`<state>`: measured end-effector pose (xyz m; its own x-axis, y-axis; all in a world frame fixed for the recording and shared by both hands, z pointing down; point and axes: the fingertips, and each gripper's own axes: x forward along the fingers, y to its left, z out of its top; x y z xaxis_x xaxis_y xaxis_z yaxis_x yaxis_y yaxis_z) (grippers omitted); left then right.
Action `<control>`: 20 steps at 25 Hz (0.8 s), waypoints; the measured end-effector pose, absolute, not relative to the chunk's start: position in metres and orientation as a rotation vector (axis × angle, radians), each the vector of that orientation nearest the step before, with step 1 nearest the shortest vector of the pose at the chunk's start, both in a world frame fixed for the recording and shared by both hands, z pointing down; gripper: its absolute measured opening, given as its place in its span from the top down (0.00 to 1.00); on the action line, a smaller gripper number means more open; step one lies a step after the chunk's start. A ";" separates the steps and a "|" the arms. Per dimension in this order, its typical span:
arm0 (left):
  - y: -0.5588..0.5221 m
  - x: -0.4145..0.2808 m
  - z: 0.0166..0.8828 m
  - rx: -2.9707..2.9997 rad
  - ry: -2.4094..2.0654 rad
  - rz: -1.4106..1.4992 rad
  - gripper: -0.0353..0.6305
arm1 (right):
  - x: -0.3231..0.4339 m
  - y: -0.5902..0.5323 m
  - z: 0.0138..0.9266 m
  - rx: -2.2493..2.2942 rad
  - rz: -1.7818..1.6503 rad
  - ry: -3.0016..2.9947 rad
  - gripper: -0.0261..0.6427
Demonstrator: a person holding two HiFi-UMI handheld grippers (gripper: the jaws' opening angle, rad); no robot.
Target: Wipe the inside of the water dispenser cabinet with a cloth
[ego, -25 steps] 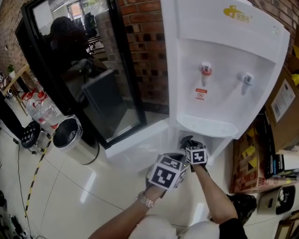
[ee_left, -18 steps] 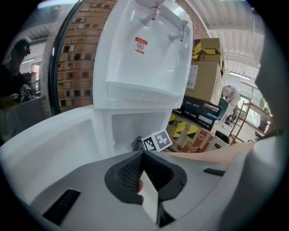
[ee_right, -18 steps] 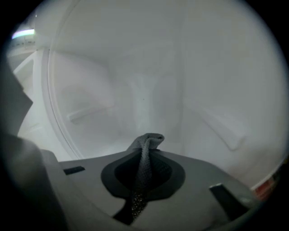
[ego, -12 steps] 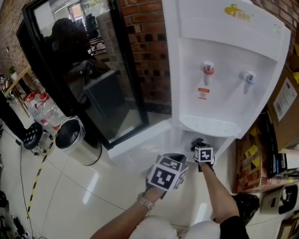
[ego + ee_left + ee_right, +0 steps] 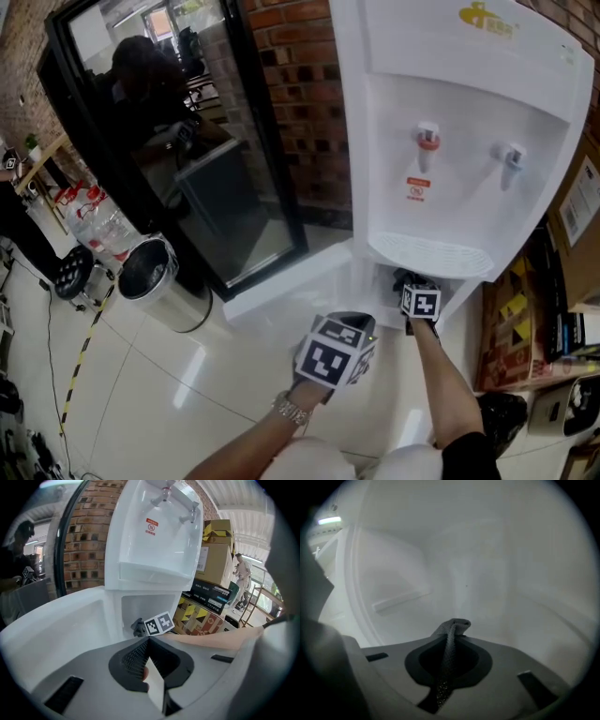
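Grey cloth [image 5: 455, 625] pinched in right tool [image 5: 451, 637], inside white dispenser cabinet [image 5: 487, 573]; cabinet door [image 5: 281, 286] open.

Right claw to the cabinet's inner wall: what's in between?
Only the grey cloth pinched in the right claw; past it the cabinet wall is bare white, per the right gripper view.

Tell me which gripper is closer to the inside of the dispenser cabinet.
Right. The right gripper reaches into the cabinet holding the cloth; the left gripper hangs outside, in front of it.
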<state>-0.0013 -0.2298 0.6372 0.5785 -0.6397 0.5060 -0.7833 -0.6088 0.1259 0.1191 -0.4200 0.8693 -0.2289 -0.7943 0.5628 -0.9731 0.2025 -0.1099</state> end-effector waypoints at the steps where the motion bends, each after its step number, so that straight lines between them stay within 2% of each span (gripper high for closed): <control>1: -0.230 -0.003 0.637 2.474 -1.162 0.600 0.94 | 0.122 -0.420 0.875 1.650 0.659 -2.089 0.94; 14: -0.227 0.008 0.639 2.489 -1.151 0.625 0.94 | 0.041 -0.377 0.892 1.322 0.628 -2.170 0.94; 17: -0.225 0.009 0.635 2.496 -1.149 0.621 0.94 | 0.046 -0.380 0.880 1.349 0.585 -2.174 0.94; 20: -0.224 0.009 0.633 2.501 -1.153 0.620 0.94 | 0.086 -0.392 0.869 1.500 0.582 -2.111 0.94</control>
<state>0.0089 -0.2242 0.6328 0.5808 -0.6365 0.5075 -0.7742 -0.6245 0.1028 0.0864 -0.3925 0.8691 -0.2818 -0.7440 0.6058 -0.9493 0.3078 -0.0634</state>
